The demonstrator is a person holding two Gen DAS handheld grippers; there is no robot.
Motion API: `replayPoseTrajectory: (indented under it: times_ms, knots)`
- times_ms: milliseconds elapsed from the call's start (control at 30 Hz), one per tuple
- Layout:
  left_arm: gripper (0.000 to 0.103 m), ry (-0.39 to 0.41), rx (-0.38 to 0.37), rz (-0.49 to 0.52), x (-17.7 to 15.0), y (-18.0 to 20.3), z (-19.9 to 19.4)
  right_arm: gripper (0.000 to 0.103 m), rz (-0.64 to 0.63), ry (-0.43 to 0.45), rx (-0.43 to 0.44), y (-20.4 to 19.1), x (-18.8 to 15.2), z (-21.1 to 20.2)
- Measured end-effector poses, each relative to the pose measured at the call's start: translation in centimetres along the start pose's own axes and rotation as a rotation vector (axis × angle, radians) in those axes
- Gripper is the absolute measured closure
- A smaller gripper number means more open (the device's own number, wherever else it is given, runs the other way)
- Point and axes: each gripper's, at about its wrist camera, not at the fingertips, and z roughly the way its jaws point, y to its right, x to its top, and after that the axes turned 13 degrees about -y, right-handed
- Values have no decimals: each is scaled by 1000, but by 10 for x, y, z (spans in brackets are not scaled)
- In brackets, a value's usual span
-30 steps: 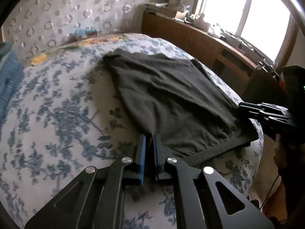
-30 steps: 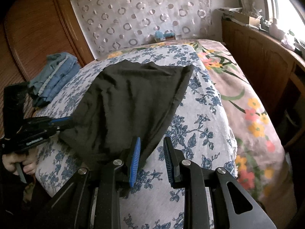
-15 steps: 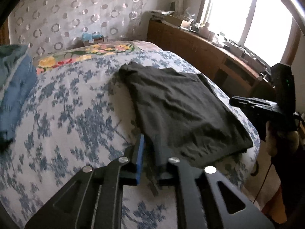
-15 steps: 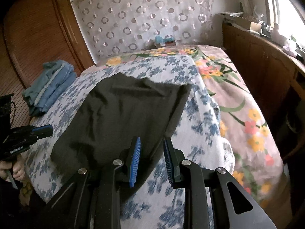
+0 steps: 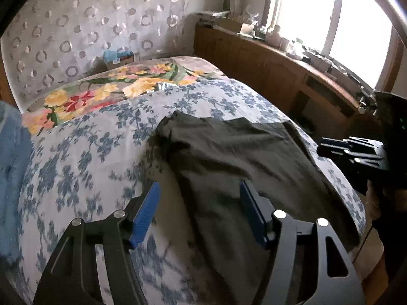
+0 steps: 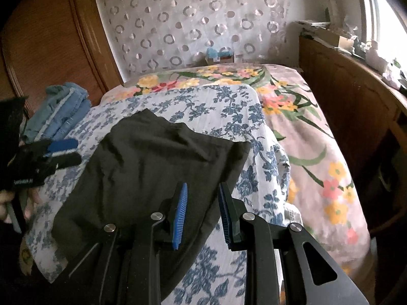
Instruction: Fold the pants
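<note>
The dark pants point(image 5: 244, 167) lie folded on the bed point(image 5: 84, 157). Above them, the left claw point(image 5: 198, 212) has just been opening, empty; the right claw point(image 6: 202, 213) hangs part-open, gripping nothing.

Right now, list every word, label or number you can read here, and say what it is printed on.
None can be read.
Left tongs: a pale marking on the black body, too blurred to read.
Small box at the head of the bed: any print is too small to read.

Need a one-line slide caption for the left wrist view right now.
Left gripper, just opened and empty, hovers over the folded dark pants on the blue-floral bedspread.
</note>
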Motion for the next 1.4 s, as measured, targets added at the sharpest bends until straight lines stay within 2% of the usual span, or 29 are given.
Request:
replayPoseTrajectory:
  times_ms: [267, 433, 533, 600, 667, 700, 767, 833, 900, 1033, 1133, 1200, 1300, 1400]
  knots:
    - [38, -39, -24, -26, 39, -13, 30, 76, 17, -48, -22, 13, 21, 21]
    - [44, -57, -11, -29, 46, -14, 44, 76, 58, -69, -43, 23, 33, 30]
    - [52, -60, 2, -14, 48, -12, 49, 76, 74, -86, -39, 27, 40, 37]
    - [67, -58, 20, -13, 48, -12, 52, 76, 79, -97, -21, 27, 45, 41]
    - [74, -50, 28, -12, 47, -13, 51, 76, 70, -97, -21, 27, 50, 44]
    - [83, -38, 32, -10, 46, -13, 49, 76, 70, -96, -22, 28, 50, 45]
    - [95, -18, 50, -6, 45, -14, 45, 92, 67, -86, -10, 30, 53, 44]
    - [97, 7, 54, -6, 43, -17, 38, 98, 62, -48, -26, 29, 54, 37]
    - [101, 20, 49, -8, 42, -20, 32, 100, 50, -2, 0, 26, 52, 28]
    - [101, 19, 31, -29, 43, -25, 29, 101, 0, 38, -14, 14, 49, 14]
    - [99, -28, -16, -63, 47, -27, 36, 101, -21, 27, -42, 9, 47, 14]
    - [81, -44, -34, -61, 47, -25, 43, 101, -34, 9, -59, 8, 46, 18]
    - [62, -55, -30, -63, 47, -23, 51, 101, -45, -13, -78, 6, 45, 25]
    - [58, -66, -36, -77, 47, -23, 57, 101, -45, -24, -78, 6, 46, 29]
